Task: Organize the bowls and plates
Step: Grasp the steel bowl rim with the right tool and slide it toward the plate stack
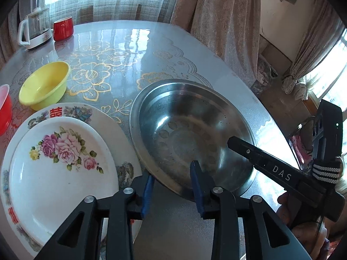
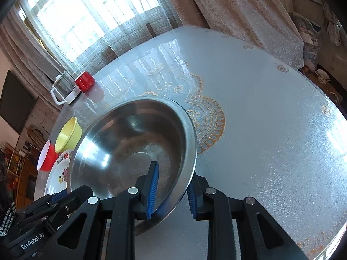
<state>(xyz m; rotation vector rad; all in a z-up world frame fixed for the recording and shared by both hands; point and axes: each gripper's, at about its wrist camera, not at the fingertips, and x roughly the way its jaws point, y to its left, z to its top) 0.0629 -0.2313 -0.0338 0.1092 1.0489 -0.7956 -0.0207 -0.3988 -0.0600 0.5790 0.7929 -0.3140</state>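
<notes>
A large steel basin sits on the round table; it also shows in the right wrist view. My left gripper is open astride its near-left rim, one blue pad inside, one outside. My right gripper is open astride the basin's near-right rim; it also shows in the left wrist view. A small rose plate lies stacked on a larger patterned plate left of the basin. A yellow bowl and a red bowl stand behind them.
A glass kettle and a red cup stand at the table's far left edge. Curtains hang behind the table. The table's edge curves down the right side.
</notes>
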